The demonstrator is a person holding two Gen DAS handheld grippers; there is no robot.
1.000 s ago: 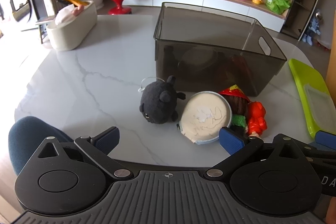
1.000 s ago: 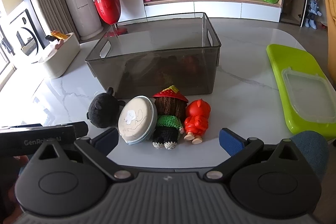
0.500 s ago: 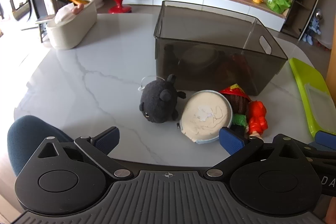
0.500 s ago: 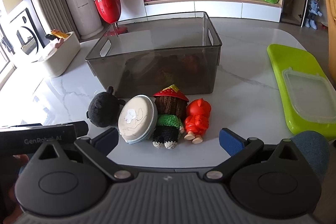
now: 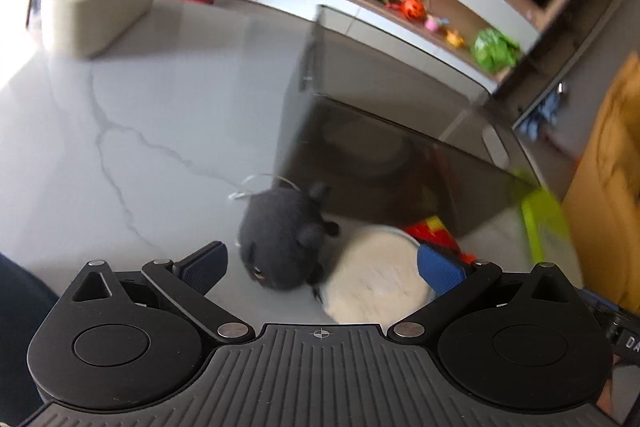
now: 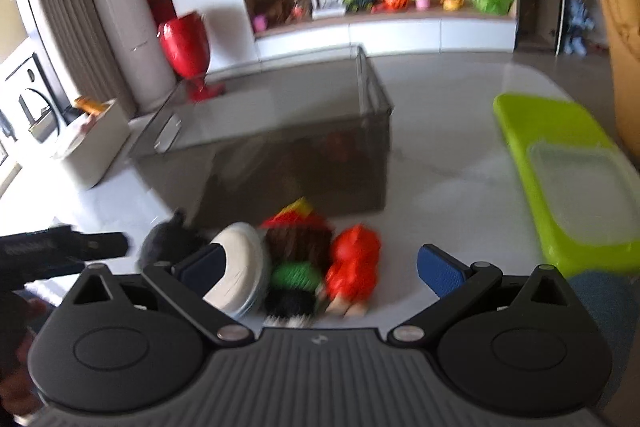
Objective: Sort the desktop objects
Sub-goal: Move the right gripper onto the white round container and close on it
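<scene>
Left gripper [image 5: 322,263] spread wide, holding nothing, low over the marble table [image 5: 152,115]; black plush toy [image 5: 282,237] just ahead between the two blue pads, round white tin [image 5: 376,277] touching the plush at its 3 o'clock side. Right gripper [image 6: 320,265] likewise wide and empty, angled down over the same row of toys. Between its fingers, from 9 to 3 o'clock: round white tin [image 6: 240,271], crocheted doll [image 6: 298,255] with red hat and green middle, red figure [image 6: 354,267] lying just beside the doll. Black plush toy [image 6: 166,241] past the tin toward 9 o'clock, partly hidden by the left pad. Smoky clear bin [image 6: 280,147] at 12 o'clock, right behind the row, dim shapes inside too blurred to name. Lime-green tray [image 6: 560,131] at 2 o'clock, well apart, bearing a clear lid [image 6: 580,187]. White container [image 6: 92,147] at 10 o'clock near the table edge. Both views smeared with motion blur.
</scene>
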